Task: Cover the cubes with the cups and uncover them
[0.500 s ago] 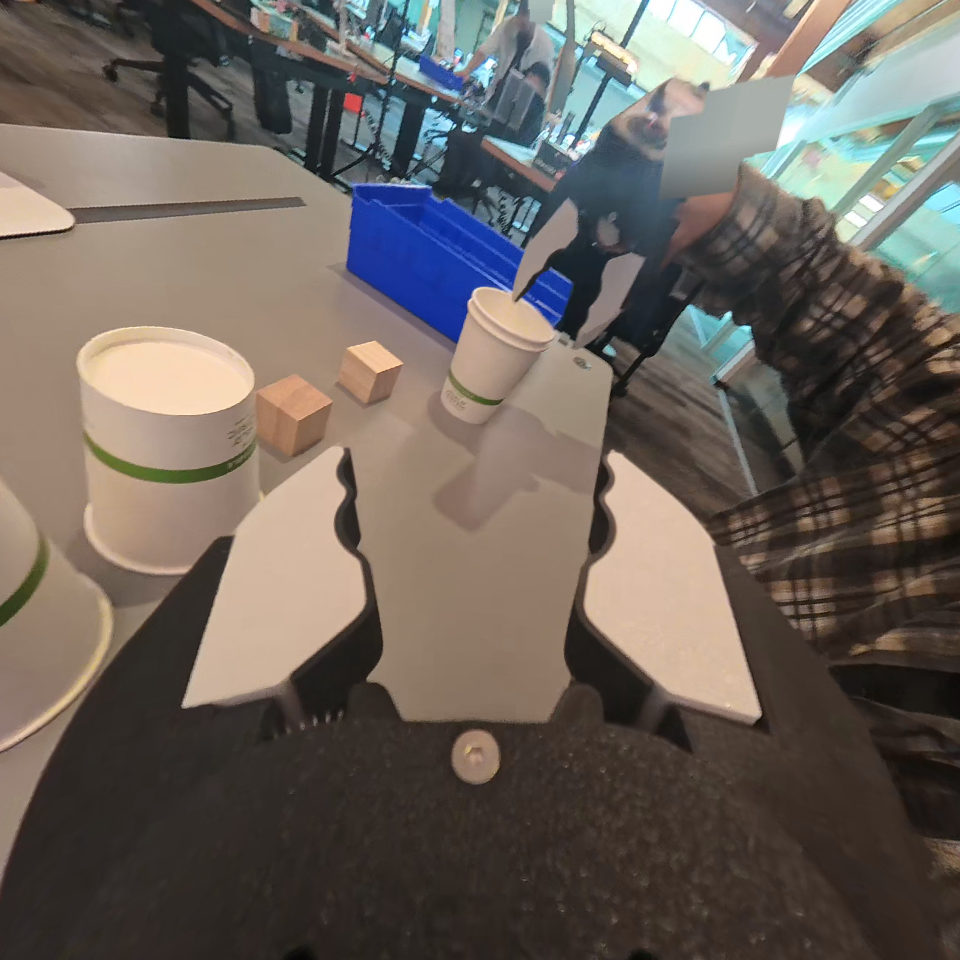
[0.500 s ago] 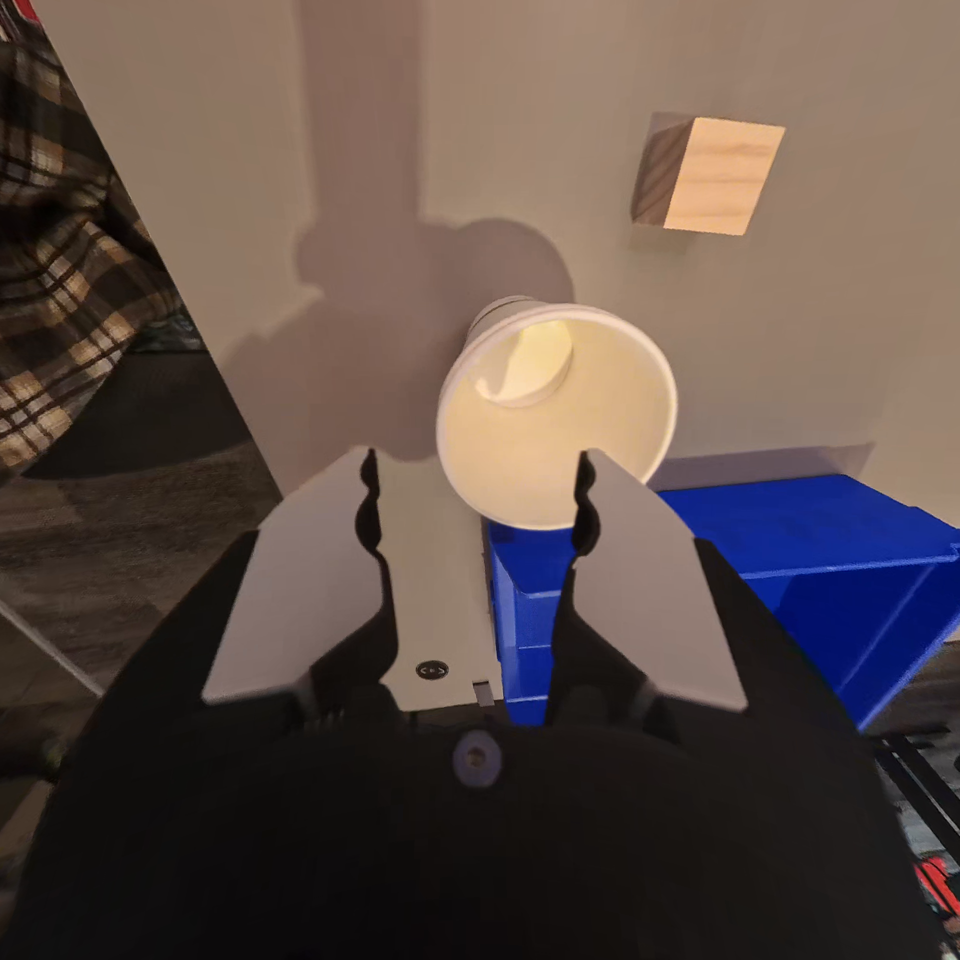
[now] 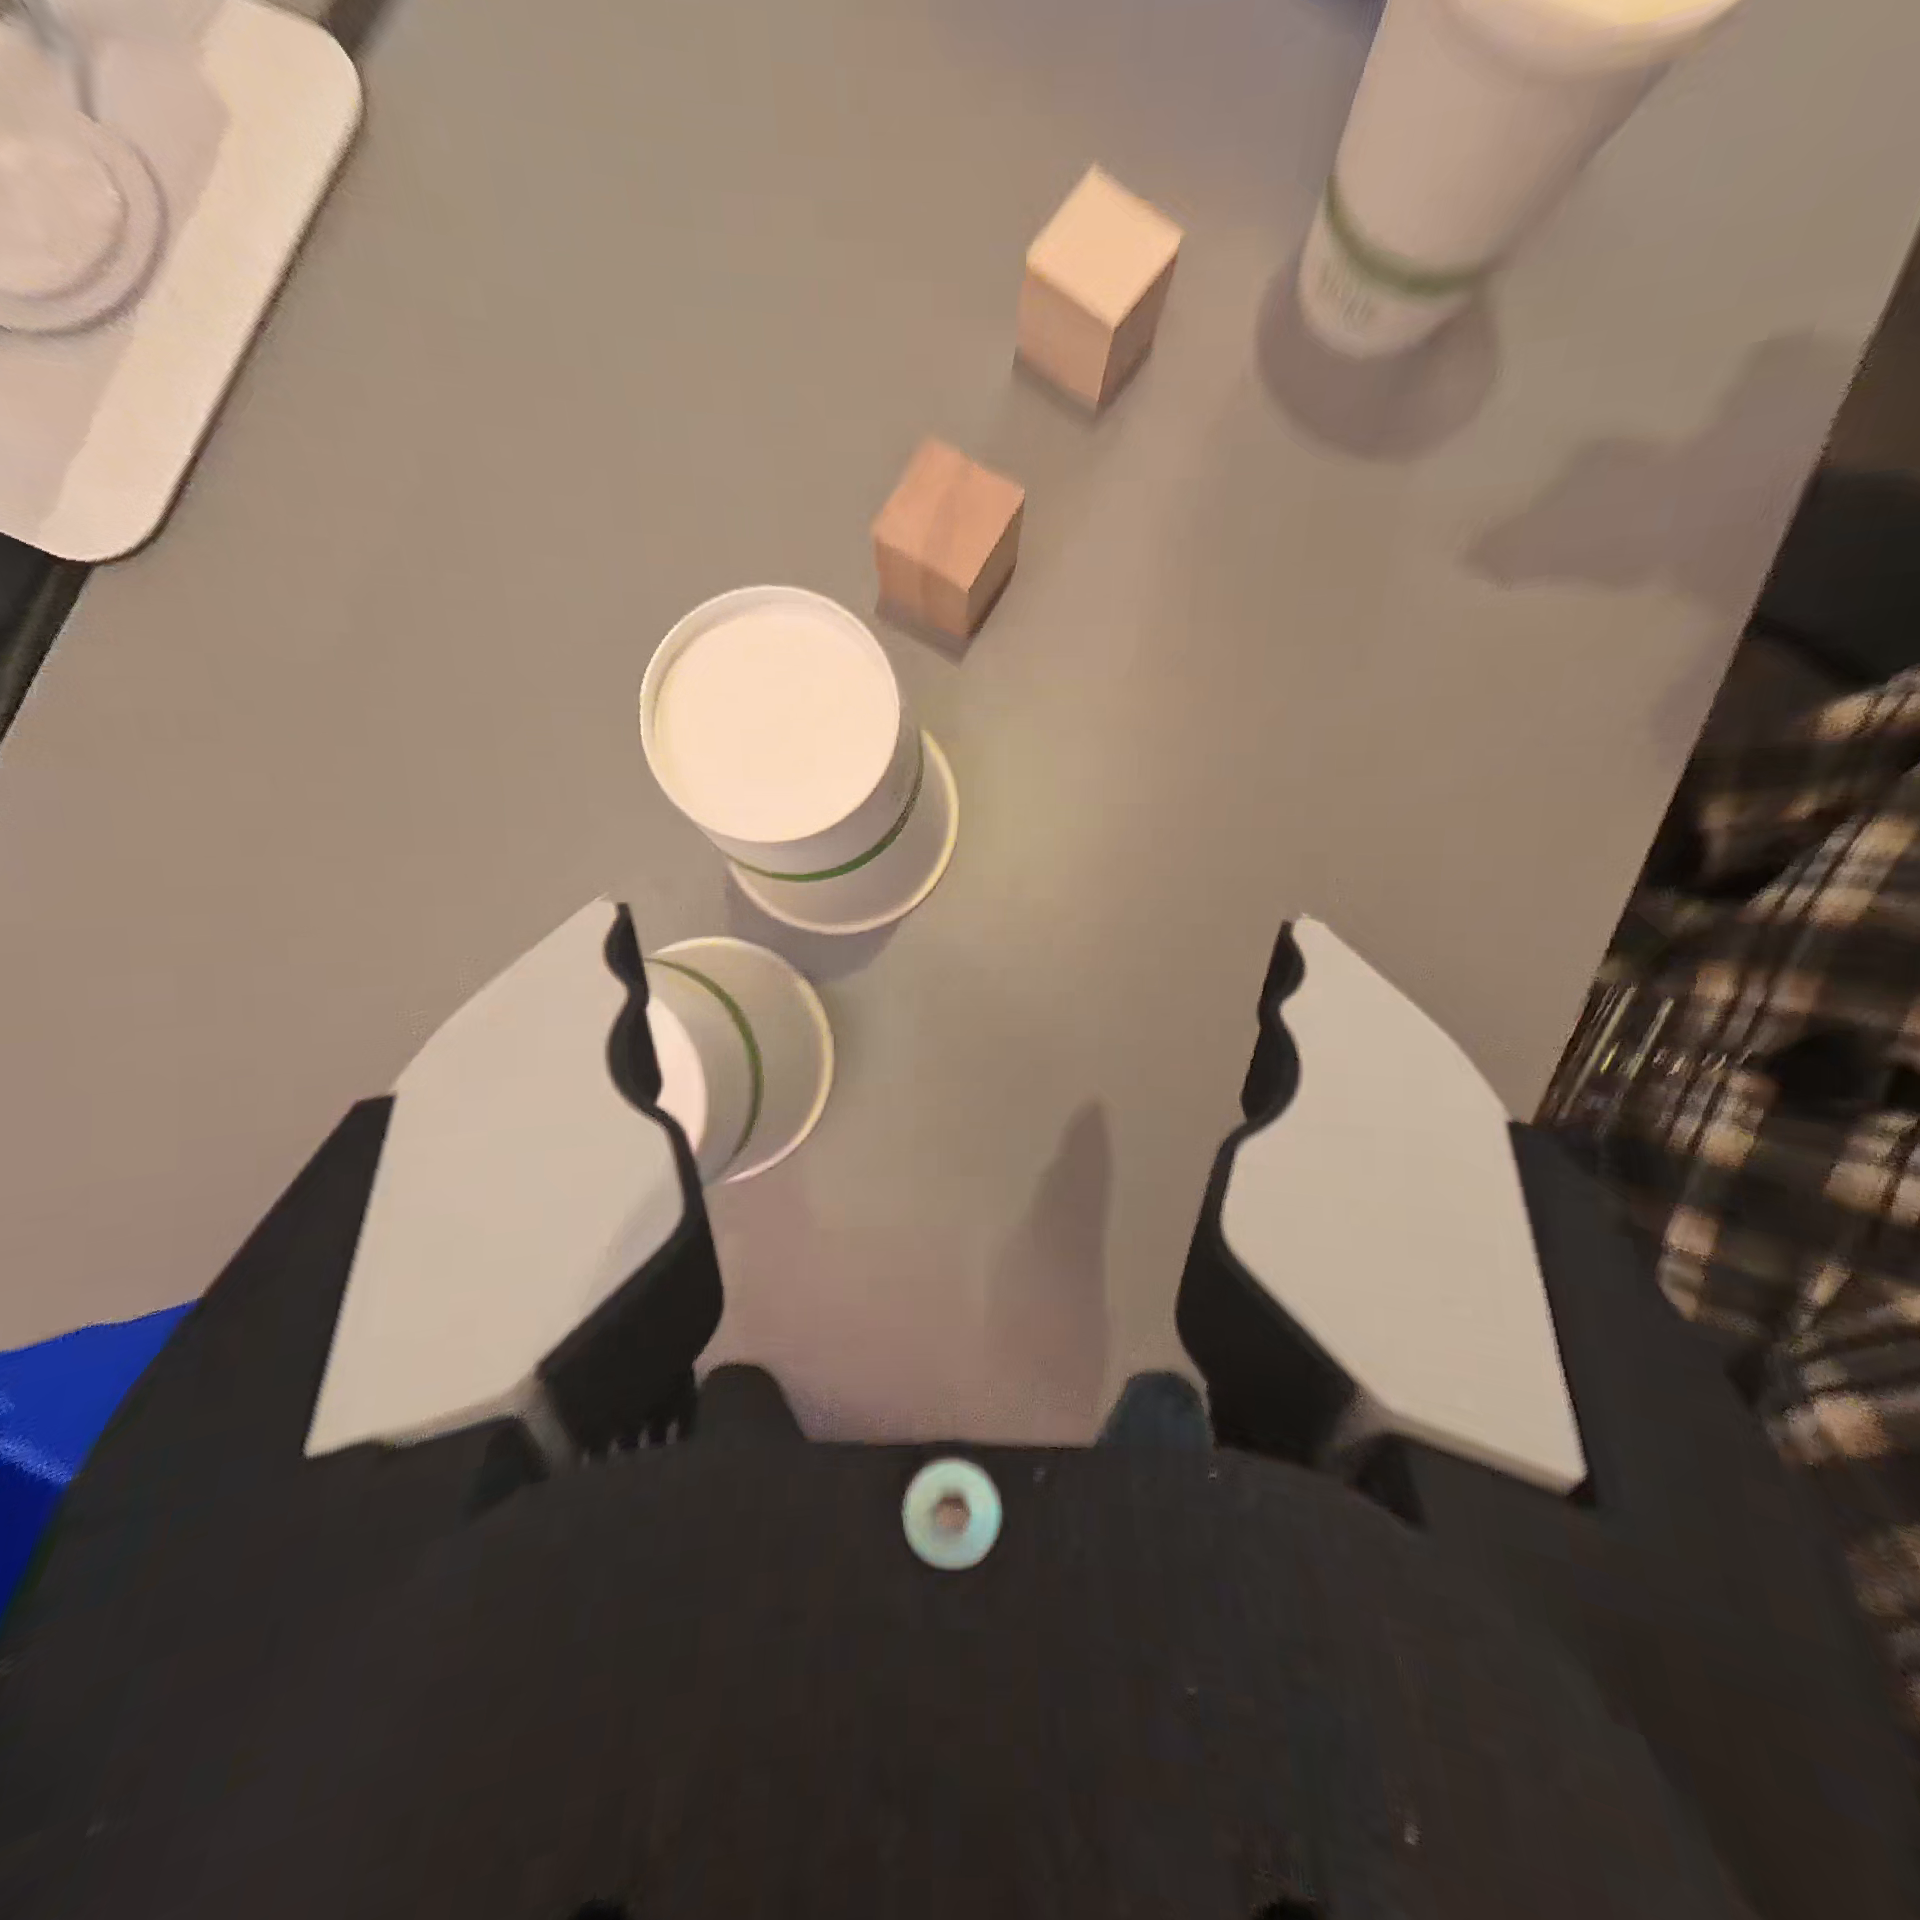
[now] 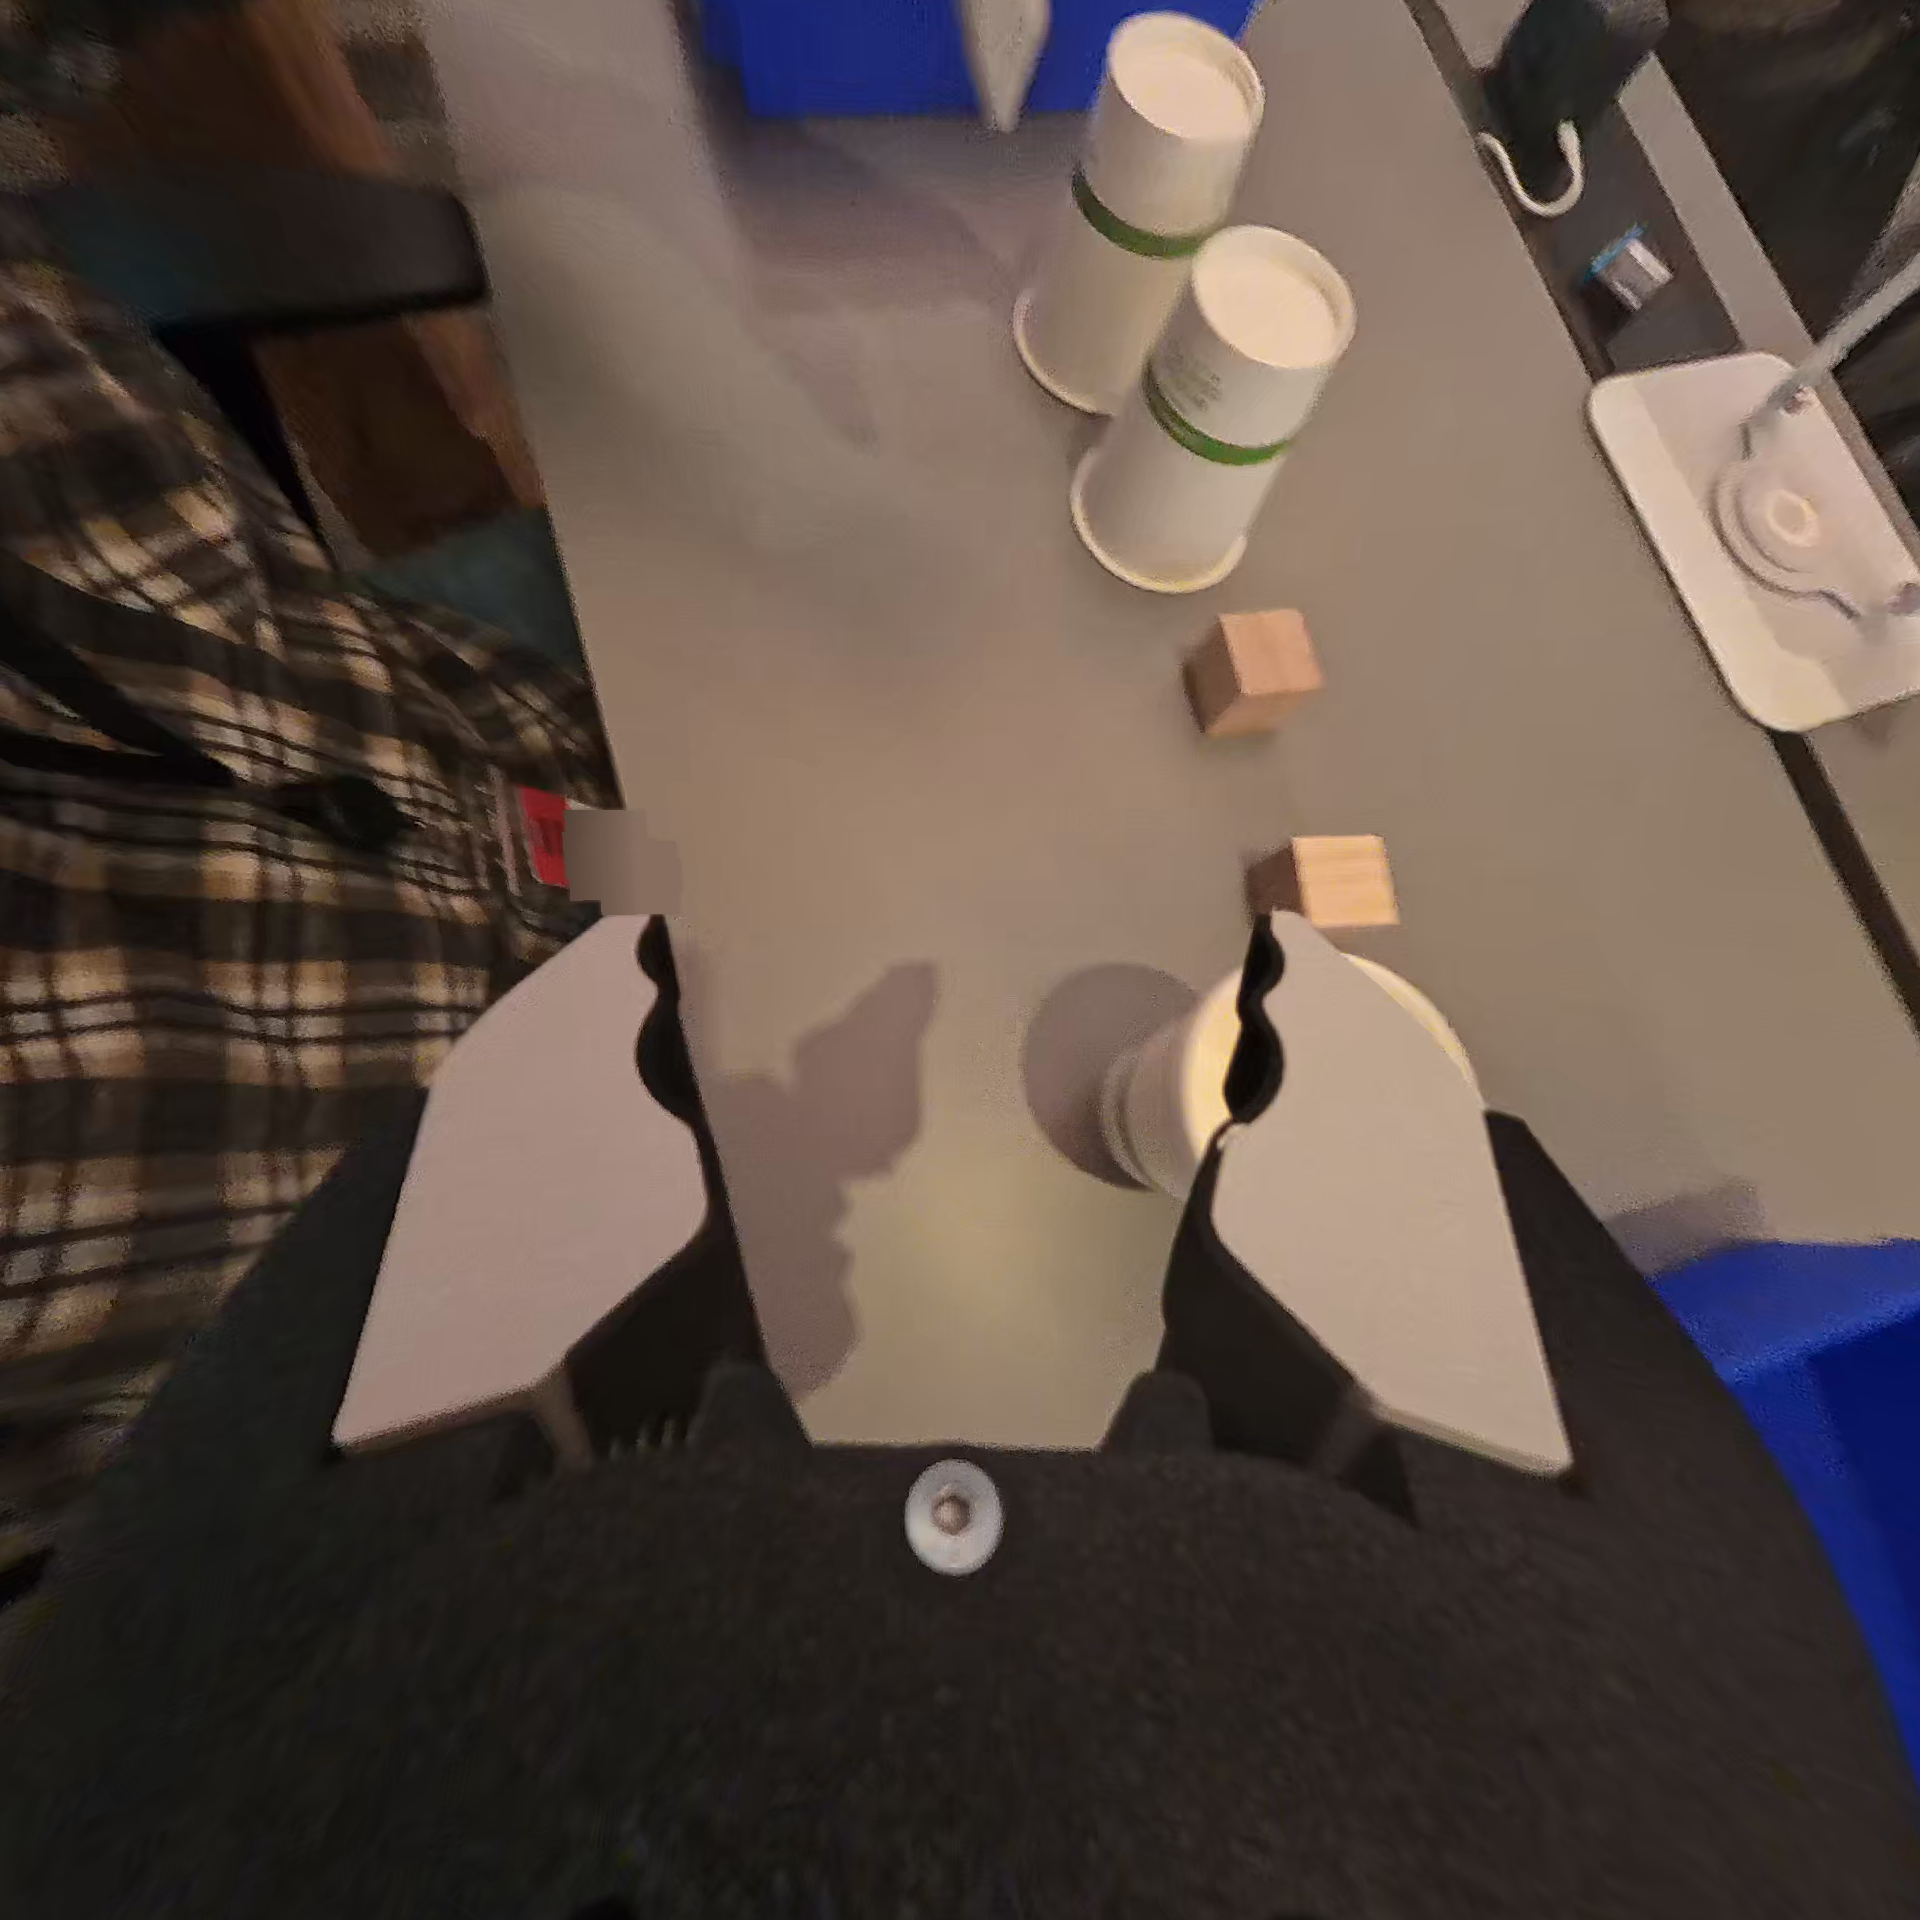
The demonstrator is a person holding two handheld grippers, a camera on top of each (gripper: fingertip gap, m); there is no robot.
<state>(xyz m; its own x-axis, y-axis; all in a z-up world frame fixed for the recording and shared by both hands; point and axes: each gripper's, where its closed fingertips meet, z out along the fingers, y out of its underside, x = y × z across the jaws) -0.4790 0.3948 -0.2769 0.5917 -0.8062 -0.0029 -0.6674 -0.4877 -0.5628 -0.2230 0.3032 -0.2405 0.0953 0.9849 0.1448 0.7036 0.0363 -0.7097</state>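
Grey bench (image 3: 520, 540) is carrying three paper cups and two wooden cubes, all lying roughly in one row. The left claw (image 3: 951, 997) is hanging above it with its jaws spread wide and nothing between them; the right claw (image 4: 951, 997) is likewise spread and empty. In the left wrist view, two inverted cups are standing base-up: the near cup (image 3: 764, 1049) is sitting partly behind the left finger (image 3: 530, 1143), and the second cup (image 3: 795, 753) is standing just beyond it. Past these, the near cube (image 3: 945, 535) and the far cube (image 3: 1096, 286) are lying uncovered, apart from each other. The upright cup (image 3: 1455, 177) is standing mouth-up just beyond the far cube, near the bench's edge. In the right wrist view, the same upright cup (image 4: 1174, 1081) is showing partly behind the right finger (image 4: 1371, 1195), with one cube (image 4: 1325, 881) just beyond it, the other cube (image 4: 1252, 670) farther on, and the two inverted cups at the far end. A white tray (image 4: 1756, 540) is lying off to the side, a blue bin (image 4: 1808, 1340) is showing at the frame's edge, and a plaid sleeve (image 4: 208, 831) is bordering the bench.
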